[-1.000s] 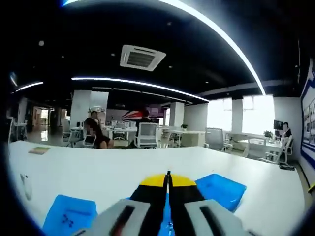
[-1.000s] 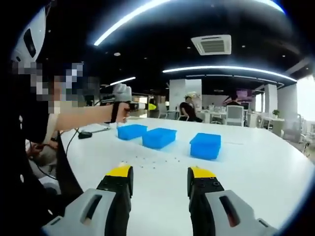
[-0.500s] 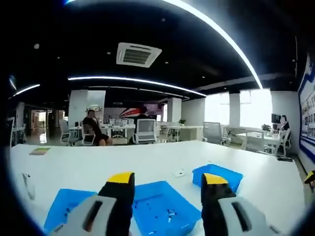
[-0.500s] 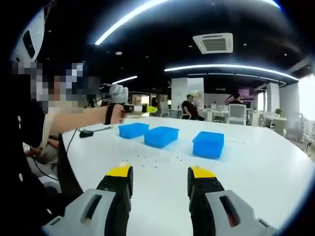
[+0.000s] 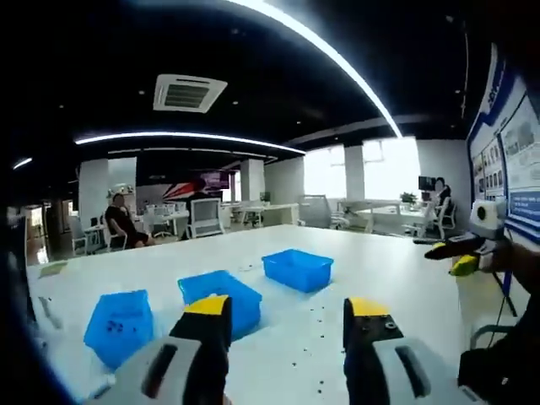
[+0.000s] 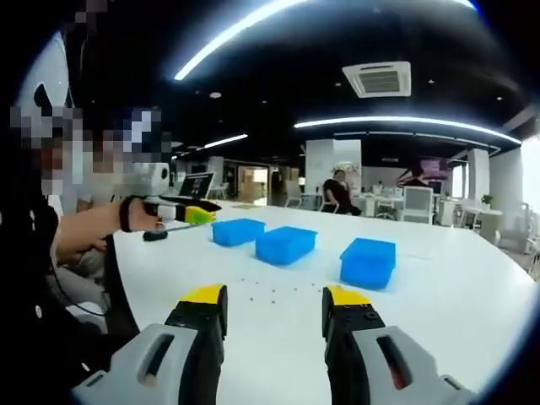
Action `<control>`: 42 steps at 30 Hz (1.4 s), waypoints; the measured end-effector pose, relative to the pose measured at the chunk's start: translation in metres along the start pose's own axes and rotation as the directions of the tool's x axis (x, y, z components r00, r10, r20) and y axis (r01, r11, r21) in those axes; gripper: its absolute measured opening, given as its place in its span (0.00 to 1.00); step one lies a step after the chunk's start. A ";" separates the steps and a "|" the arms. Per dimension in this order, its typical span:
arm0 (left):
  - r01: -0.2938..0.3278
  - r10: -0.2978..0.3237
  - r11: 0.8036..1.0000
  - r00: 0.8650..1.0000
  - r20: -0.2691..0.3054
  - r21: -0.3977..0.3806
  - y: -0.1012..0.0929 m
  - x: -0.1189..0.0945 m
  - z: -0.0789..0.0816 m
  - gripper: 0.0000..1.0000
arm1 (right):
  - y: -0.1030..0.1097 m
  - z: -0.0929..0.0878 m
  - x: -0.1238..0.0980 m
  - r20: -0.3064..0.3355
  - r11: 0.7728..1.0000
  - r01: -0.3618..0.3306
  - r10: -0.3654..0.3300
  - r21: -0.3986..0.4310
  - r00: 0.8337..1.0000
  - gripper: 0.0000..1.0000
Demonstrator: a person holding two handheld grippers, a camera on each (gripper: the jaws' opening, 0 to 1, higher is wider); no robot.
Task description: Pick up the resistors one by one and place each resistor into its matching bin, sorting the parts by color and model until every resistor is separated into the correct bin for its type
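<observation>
left gripper view: left gripper (image 5: 284,316) agape | bins (image 5: 221,297) mid-table (image 5: 396,278)

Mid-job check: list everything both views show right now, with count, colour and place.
Bins: three, blue, in a row on the table.
Resistors: several small dark specks, loose on the table in front of the bins.
Table: one, white, large.
Dark object: one, at the table edge near the left tool; too small to identify.
Seated people: a few, at desks in the background.
Ceiling vent: one, white, overhead.
Left tool: yellow-tipped, open, empty, raised above the table.
Right tool: yellow-tipped, open, empty.
</observation>
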State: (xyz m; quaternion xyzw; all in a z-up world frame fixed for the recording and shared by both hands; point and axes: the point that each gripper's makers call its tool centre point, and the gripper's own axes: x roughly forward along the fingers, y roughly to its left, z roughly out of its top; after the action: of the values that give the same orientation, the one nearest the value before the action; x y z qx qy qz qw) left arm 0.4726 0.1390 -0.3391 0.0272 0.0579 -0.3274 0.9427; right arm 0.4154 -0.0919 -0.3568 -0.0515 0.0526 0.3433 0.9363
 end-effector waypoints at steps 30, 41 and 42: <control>-0.096 0.095 0.995 0.994 -0.053 -0.015 -0.022 -0.103 -0.057 0.65 | 0.007 0.001 0.012 -0.175 0.971 -0.180 0.153 -0.155 0.973 0.49; -0.087 0.085 0.996 0.995 -0.056 -0.029 -0.023 -0.110 -0.055 0.65 | 0.009 0.014 0.032 -0.324 0.898 -0.348 0.256 -0.270 0.911 0.47; -0.089 0.087 0.996 0.995 -0.058 -0.029 -0.023 -0.111 -0.056 0.65 | 0.010 0.014 0.035 -0.345 0.887 -0.372 0.270 -0.275 0.899 0.47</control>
State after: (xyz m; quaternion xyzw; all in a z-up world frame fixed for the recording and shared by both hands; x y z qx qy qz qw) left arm 0.3671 0.1939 -0.3806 0.0239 0.0888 -0.2838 0.9544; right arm 0.4364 -0.0602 -0.3482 -0.2509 0.1415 0.4872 0.8244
